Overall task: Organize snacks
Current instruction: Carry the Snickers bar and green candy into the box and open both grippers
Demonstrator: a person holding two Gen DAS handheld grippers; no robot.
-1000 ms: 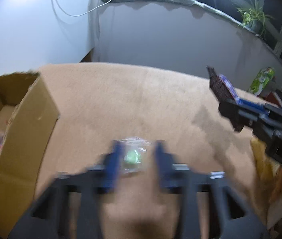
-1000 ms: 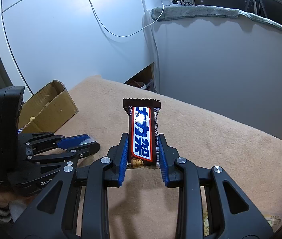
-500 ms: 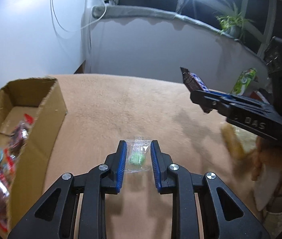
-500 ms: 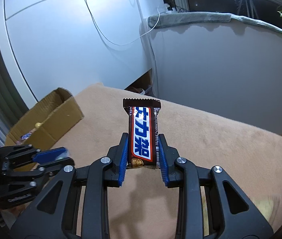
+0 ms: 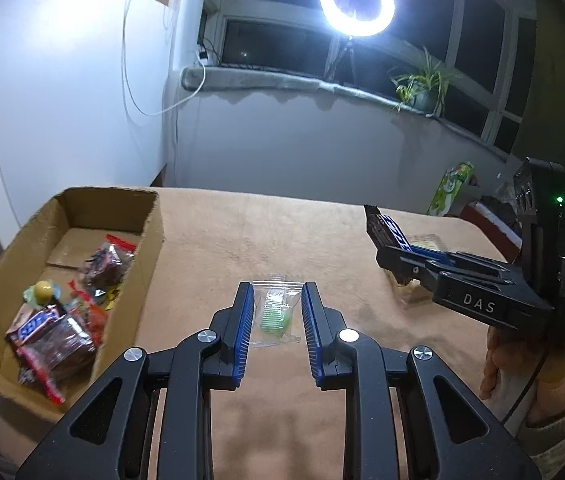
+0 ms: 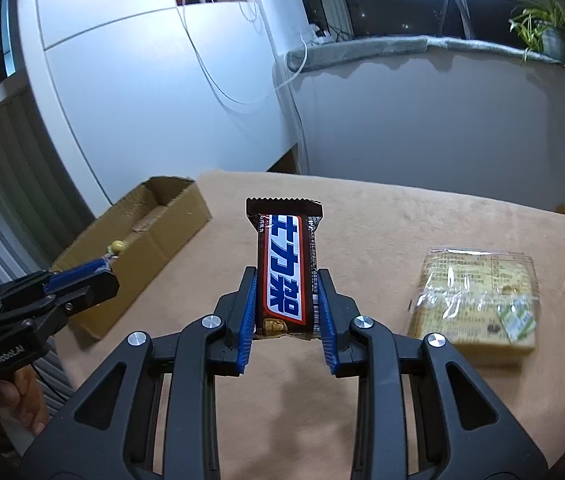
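Progress: several wrapped snacks (image 5: pixel 62 320) already lay in the cardboard box (image 5: pixel 150 248), so the sorting looked partly done, though how many were still to come could not be judged.
Left claw: the left gripper (image 5: pixel 276 316) was nearly closed, its blue ridged pads pinching a small clear sachet (image 5: pixel 276 312) held above the table.
Right claw: the right gripper (image 6: pixel 286 304) was clamped almost shut on a chocolate bar (image 6: pixel 286 268), gripped at its lower end with the rest standing up past the pads.
Remaining: both held snacks were not yet in the box, and a cellophane-wrapped biscuit pack (image 6: pixel 478 300) lay on the table well apart from the box, on the far side from it.
Box: open-topped, shallow, plain brown corrugated card with raw cut edges; it sat at the left edge of the table.
Table cover: a tan cloth (image 5: pixel 242 232) with a soft, short nap and faint darker patches.
Sachet: thin, limp, transparent plastic, roughly square, with a pale green piece inside.
Bar: glossy brown film with crimped, saw-toothed end seals and a white-and-blue label; long and flat.
Biscuit pack: crinkled clear wrap over a pale, blocky slab, with a small white sachet inside.
Box contents: shiny dark-red and brown wrappers, plus a yellow ball-shaped sweet (image 5: pixel 44 290).
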